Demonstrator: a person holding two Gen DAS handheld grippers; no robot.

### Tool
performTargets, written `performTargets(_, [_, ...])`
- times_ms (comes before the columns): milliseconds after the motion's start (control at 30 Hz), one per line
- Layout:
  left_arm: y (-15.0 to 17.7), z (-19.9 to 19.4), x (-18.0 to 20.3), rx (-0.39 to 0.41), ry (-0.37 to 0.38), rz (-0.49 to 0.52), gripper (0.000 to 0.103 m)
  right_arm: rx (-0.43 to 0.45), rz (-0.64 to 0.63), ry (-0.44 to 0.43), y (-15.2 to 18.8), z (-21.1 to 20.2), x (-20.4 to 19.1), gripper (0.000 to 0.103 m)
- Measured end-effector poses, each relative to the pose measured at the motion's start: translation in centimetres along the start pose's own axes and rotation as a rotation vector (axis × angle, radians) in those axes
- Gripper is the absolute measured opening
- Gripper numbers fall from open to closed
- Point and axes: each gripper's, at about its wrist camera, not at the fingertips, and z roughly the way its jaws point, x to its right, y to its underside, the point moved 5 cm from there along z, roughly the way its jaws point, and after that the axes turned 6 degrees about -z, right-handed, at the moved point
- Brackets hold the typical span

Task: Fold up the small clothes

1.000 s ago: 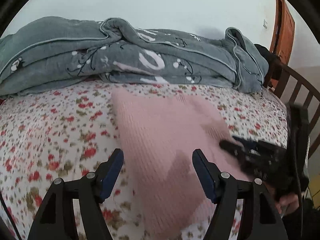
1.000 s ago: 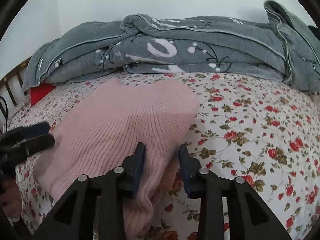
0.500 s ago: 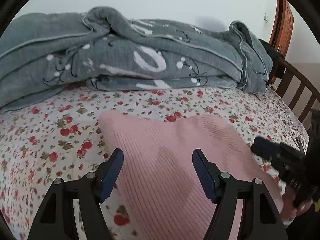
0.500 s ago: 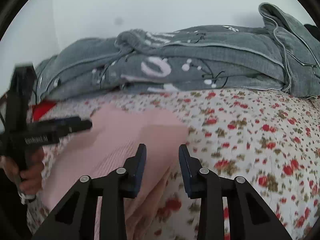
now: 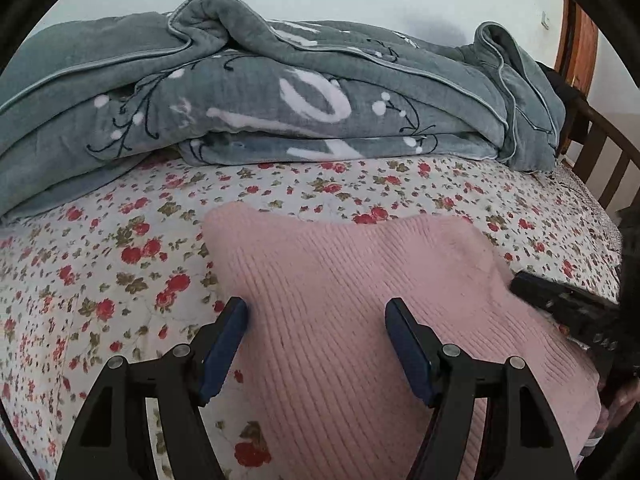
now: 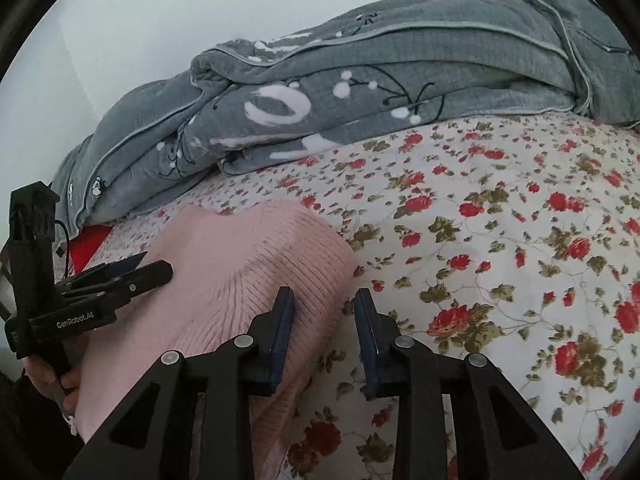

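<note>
A folded pink knit sweater [image 5: 360,300] lies on the floral bedsheet [image 5: 100,280]. My left gripper [image 5: 316,320] hovers over its near part, wide open, with only the knit surface showing below the gap. My right gripper [image 6: 324,312] stands at the right edge of the sweater [image 6: 248,272]. Its jaws are closing, and that edge shows in the narrow gap without the pads pressing on it. In the right wrist view the left gripper [image 6: 154,264] reaches over the sweater's left side, held by a hand. In the left wrist view the right gripper [image 5: 524,284] shows as a dark shape at the sweater's right edge.
A bulky grey quilt [image 5: 280,92] with white patterns is piled along the back of the bed against a pale wall. A wooden bed rail [image 5: 608,152] stands at the far right. Something red [image 6: 86,248] peeks out under the quilt's left end.
The left wrist view has moved in over the sweater. The right wrist view has rolled, tilting the bed. The left gripper has come over the sweater's left side, and the right jaws have narrowed a little.
</note>
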Motion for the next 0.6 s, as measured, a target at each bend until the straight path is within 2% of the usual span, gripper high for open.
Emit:
performTargets(167, [1.4,-2.0,1.3,0.017,-0.037,0.027,0.07,0.105,-0.074,0.005,-0.4,-5.0,-2.5,0.034])
performTargets(267, [3.4,-4.0,2.1,0.039,-0.086,0.028,0.07,0.093,-0.172,-0.016,1.5,-6.4,-4.9,0.035])
performTargets(367, [5.7,-5.7,2.5,0.055,-0.074,0.003,0.07,0.052,-0.27,0.074,4.2,-6.0,-5.5,0.035])
performTargets(433, [7.3,-7.0,2.8,0.072,-0.061,-0.022,0.071,-0.013,-0.21,0.073,5.4,-5.3,-4.4,0.036])
performTargets(500, [8.8,-8.0,2.9,0.059,-0.049,-0.049,0.071,-0.029,-0.116,0.038,5.7,-5.8,-3.4,0.036])
performTargets(600, [10.7,-9.3,3.0,0.058,-0.043,-0.078,0.071,-0.038,-0.094,0.066,5.9,-7.1,-3.2,0.036])
